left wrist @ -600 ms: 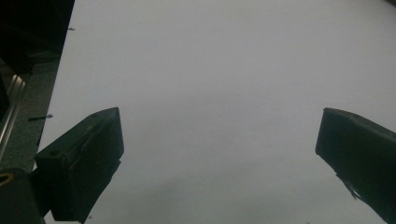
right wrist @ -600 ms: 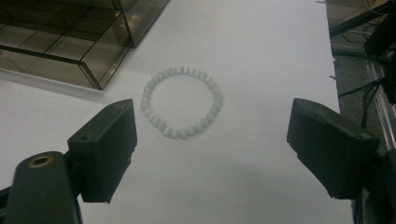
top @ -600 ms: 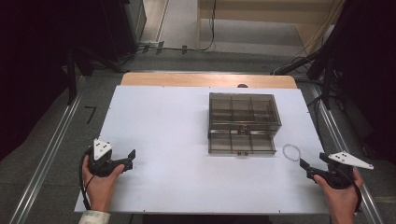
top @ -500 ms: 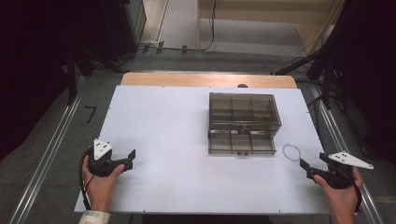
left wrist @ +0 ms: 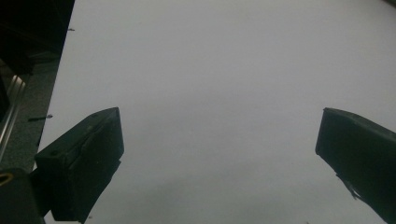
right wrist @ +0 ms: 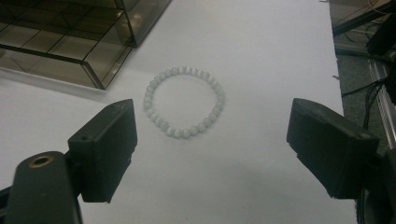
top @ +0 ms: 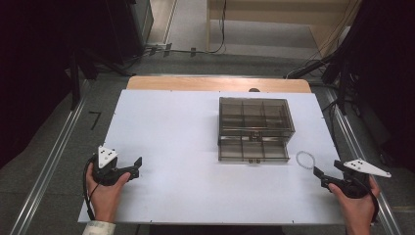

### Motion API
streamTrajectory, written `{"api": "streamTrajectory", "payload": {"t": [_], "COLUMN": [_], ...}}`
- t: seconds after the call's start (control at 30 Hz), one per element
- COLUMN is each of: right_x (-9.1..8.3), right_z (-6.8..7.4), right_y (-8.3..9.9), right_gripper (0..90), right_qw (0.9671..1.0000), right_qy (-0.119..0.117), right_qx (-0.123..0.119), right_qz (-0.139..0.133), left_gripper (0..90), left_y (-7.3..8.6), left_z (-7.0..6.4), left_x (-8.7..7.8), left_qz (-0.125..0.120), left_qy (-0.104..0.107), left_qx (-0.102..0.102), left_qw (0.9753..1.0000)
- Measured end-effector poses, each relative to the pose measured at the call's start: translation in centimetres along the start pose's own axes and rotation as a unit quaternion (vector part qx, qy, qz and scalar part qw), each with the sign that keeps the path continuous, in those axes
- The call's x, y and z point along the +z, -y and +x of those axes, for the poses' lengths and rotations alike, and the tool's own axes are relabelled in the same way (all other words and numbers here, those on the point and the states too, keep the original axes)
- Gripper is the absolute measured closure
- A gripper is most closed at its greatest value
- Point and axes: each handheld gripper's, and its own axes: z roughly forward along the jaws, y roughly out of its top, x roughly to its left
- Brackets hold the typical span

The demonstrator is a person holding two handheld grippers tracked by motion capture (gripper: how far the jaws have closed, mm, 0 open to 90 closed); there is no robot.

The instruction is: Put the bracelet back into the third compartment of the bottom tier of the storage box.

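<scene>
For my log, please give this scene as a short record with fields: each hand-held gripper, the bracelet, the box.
left hand-held gripper: open, over bare white table, holds nothing
right hand-held gripper: open, aimed at the bracelet, not touching it
bracelet: pale beads, a closed ring lying flat on the table, right of the box's front
box: clear smoky plastic, divided into compartments, lower drawer pulled slightly out

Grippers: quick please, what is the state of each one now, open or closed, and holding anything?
Left gripper: open, holding nothing, over the bare table.
Right gripper: open, holding nothing, just short of the bead bracelet.
</scene>
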Motion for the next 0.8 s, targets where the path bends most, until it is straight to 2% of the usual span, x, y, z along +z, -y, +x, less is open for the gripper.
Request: {"api": "streamTrajectory", "payload": {"t": [0.3,0.47,0.53,0.8], "right_x": [0.0,0.2,0.2,0.4], "right_z": [0.2,0.2,0.1,-0.2], "right_y": [-0.1,-0.4,-0.4,-1.2], "right_gripper": [16.2,17.9,17.9,19.2], "right_qw": [0.9999,0.9999,0.9998,0.9996], "right_qy": [-0.009,-0.007,-0.006,-0.006], "right_qx": [0.011,0.007,0.013,0.003], "right_qz": [0.001,0.011,0.016,0.027], "left_gripper": [1.6,1.6,1.6,1.6], "left_y": [0.0,0.0,0.0,0.0], "left_z": [0.0,0.1,0.1,0.2], "left_x": [-0.2,-0.1,-0.2,-0.1], "left_qz": [-0.005,-0.006,-0.006,-0.006], "left_qy": [-0.002,-0.002,-0.001,-0.003], "left_qx": [-0.002,-0.003,-0.003,-0.004], "left_qw": [1.0,1.0,1.0,1.0]}}
